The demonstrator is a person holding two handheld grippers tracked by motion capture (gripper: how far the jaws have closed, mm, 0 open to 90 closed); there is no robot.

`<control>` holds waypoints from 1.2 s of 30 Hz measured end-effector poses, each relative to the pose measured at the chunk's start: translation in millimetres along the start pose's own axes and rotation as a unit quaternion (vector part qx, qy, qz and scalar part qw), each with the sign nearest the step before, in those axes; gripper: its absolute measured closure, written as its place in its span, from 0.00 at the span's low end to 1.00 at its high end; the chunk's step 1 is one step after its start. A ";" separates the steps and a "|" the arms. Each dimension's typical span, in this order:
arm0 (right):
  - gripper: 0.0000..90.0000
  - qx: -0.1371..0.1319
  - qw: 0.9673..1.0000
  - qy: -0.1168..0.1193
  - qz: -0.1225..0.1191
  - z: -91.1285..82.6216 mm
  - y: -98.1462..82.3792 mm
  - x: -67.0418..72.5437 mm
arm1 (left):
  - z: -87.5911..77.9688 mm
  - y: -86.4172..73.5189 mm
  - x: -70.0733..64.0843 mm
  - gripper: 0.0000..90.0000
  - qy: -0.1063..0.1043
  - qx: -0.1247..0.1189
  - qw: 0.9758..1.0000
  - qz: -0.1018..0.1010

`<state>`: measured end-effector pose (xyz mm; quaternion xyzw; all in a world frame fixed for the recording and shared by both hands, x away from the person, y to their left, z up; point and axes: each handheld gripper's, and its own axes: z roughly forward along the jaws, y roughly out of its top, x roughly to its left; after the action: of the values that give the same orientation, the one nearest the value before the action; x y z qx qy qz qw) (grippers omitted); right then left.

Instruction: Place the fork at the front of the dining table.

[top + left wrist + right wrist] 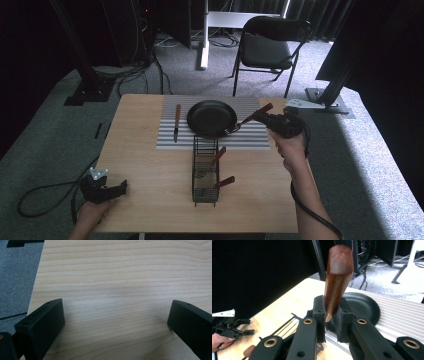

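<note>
Right gripper view: my right gripper (329,315) clamps the fork (338,277) above the plate (364,306); placing it remains.

Wire rack (205,172) stands mid-table w/ two wooden-handled utensils (218,155) sticking up to its right – blocks a straight pass left to right. Behind it the black pan (211,118) and a knife (176,122) take up the striped mat (167,140). Bare wood (150,185) left of rack and on its right side – free room. Left gripper (121,188) sits at the near-left corner, w/ bare wood ahead of it.
</note>
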<state>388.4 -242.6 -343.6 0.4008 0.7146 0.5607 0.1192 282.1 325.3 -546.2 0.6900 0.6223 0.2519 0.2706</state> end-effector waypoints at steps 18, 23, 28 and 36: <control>0.90 0.017 0.997 -0.075 0.020 -9.4 -23.8 -39.0 | -0.1 0.0 0.0 0.01 0.000 0.001 1.000 0.000; 0.90 0.034 0.994 -0.100 0.020 -2.9 -33.0 -43.9 | -0.1 0.0 0.0 0.01 0.000 0.001 1.000 0.000; 0.90 0.060 0.990 -0.128 0.016 3.6 -39.7 -45.2 | -0.1 0.0 0.0 0.01 0.000 0.001 1.000 0.000; 0.90 0.072 0.984 -0.165 0.016 14.6 -51.0 -48.5 | -0.1 0.0 0.0 0.01 0.000 0.001 1.000 0.000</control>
<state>406.6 -269.1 -407.8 0.5065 0.7175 0.4356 0.1972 282.0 325.3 -546.2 0.6903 0.6223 0.2513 0.2703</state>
